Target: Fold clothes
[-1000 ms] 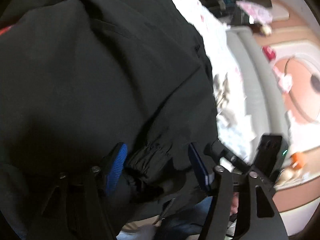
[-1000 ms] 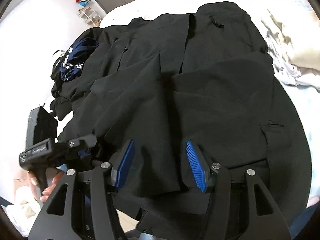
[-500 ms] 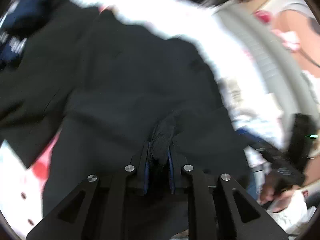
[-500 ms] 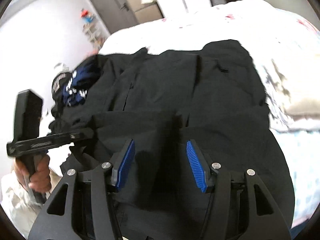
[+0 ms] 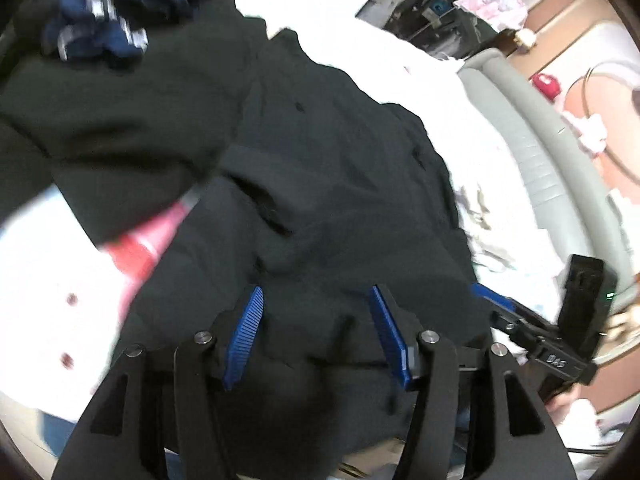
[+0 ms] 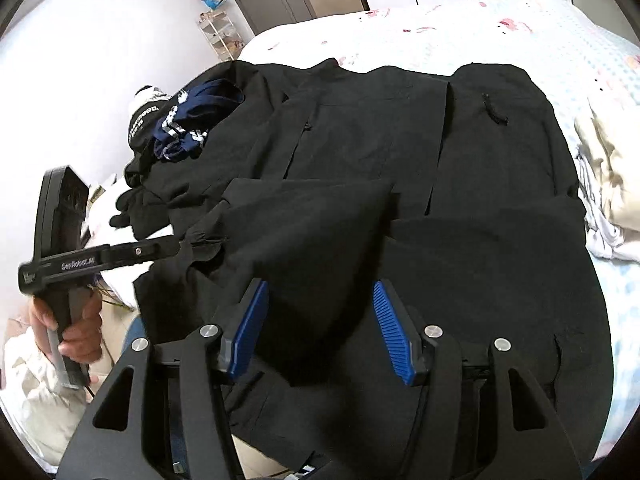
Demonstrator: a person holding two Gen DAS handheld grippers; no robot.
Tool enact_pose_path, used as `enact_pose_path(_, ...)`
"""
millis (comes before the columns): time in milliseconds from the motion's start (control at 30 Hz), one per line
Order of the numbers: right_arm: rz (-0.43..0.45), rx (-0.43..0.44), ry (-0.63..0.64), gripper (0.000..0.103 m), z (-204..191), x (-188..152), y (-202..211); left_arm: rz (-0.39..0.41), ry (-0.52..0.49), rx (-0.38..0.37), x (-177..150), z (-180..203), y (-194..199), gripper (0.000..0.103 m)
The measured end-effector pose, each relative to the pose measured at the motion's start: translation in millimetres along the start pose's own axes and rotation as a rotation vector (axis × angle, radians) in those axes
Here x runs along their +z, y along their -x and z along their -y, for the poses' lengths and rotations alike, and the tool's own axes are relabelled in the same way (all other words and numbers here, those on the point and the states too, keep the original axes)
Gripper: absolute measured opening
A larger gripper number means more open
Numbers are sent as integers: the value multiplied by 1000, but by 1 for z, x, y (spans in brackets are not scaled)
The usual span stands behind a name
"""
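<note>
Lying spread across the bed (image 6: 460,28), the black jacket (image 6: 380,152) covers most of the floral sheet, one sleeve folded over its front. Both claws hover above its near hem – the left claw (image 5: 316,332) with its blue pads apart and nothing between them, the right claw (image 6: 320,328) likewise released. In the right wrist view a hand (image 6: 76,332) grips the left tool's handle beside the jacket. A navy garment (image 6: 192,120) sits bunched on the jacket's far left corner, and pale clothes (image 6: 608,184) are heaped at its right edge
</note>
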State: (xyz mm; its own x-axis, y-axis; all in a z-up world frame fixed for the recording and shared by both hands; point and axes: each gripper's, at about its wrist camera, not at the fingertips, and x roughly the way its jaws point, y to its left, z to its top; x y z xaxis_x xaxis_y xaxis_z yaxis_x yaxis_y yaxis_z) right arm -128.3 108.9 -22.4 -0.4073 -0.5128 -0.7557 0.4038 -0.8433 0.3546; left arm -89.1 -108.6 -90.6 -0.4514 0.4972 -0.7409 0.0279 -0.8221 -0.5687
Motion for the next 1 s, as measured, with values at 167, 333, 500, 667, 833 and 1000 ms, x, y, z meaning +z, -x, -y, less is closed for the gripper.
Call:
enact_pose_path(167, -98, 32, 65, 61, -8, -19, -3, -79, 56, 105, -7, -15, -27, 61)
enact_pose_path(333, -147, 45, 101, 61, -20, -32, -25, -74, -3, 168, -4, 3, -37, 61)
enact_pose_path(500, -183, -130, 89, 55, -16, -38, -49, -58, -58, 306, -7, 12, -43, 51)
enact_pose_path(667, -187, -224, 28, 58, 10, -54, -27, -25, -66, 347, -5, 10, -30, 51)
enact_pose_path(833, -189, -176, 5, 60, 13, -60, -5, 23, -58, 310, 0, 13, -1, 49)
enact_pose_path(1000, -71, -31, -4, 65, 5, -34, 24, -3, -55, 309, 0, 2, -3, 51)
